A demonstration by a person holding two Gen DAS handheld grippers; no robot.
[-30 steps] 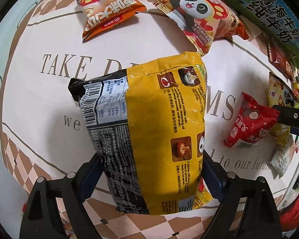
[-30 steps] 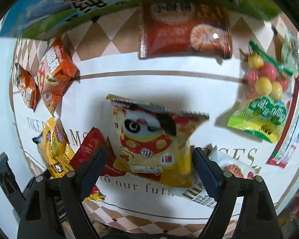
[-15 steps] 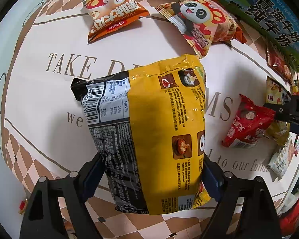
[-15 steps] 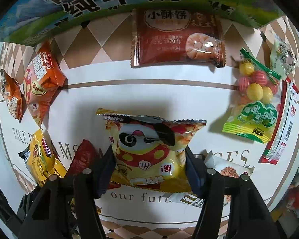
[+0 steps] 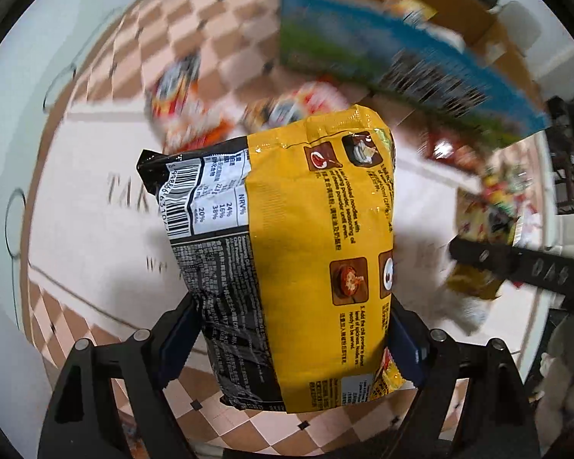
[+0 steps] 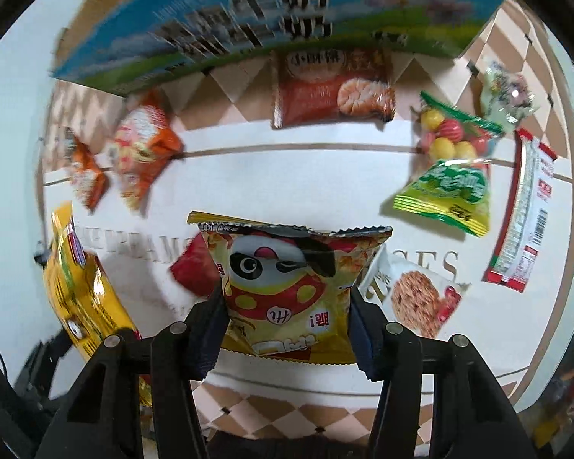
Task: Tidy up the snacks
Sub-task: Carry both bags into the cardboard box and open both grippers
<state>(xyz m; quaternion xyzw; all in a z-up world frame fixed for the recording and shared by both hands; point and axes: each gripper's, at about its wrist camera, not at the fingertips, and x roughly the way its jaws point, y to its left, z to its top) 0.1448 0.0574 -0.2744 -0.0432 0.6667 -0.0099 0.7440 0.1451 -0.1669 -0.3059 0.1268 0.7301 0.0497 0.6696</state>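
My left gripper (image 5: 291, 336) is shut on a large yellow and black noodle pack (image 5: 306, 229), which hangs clear of the printed tablecloth (image 5: 95, 252). The same pack (image 6: 80, 287) shows at the left of the right wrist view. My right gripper (image 6: 287, 329) has a yellow panda snack bag (image 6: 283, 279) between its pads. Its jaws are closing and they pinch the bag's sides, holding it above the cloth. In the left wrist view that bag (image 5: 478, 222) and the right gripper's black body (image 5: 516, 264) are blurred at the right.
A blue and green milk carton box (image 6: 268, 11) stands along the far edge. On the cloth lie a red biscuit pack (image 6: 333, 88), a green candy bag (image 6: 451, 176), two orange bags (image 6: 141, 149), a cookie pack (image 6: 417, 298) and a long red-edged pack (image 6: 524, 214).
Both grippers have risen with their packs, and the table now looks farther off. The right jaws have come in from wide apart onto the panda bag.
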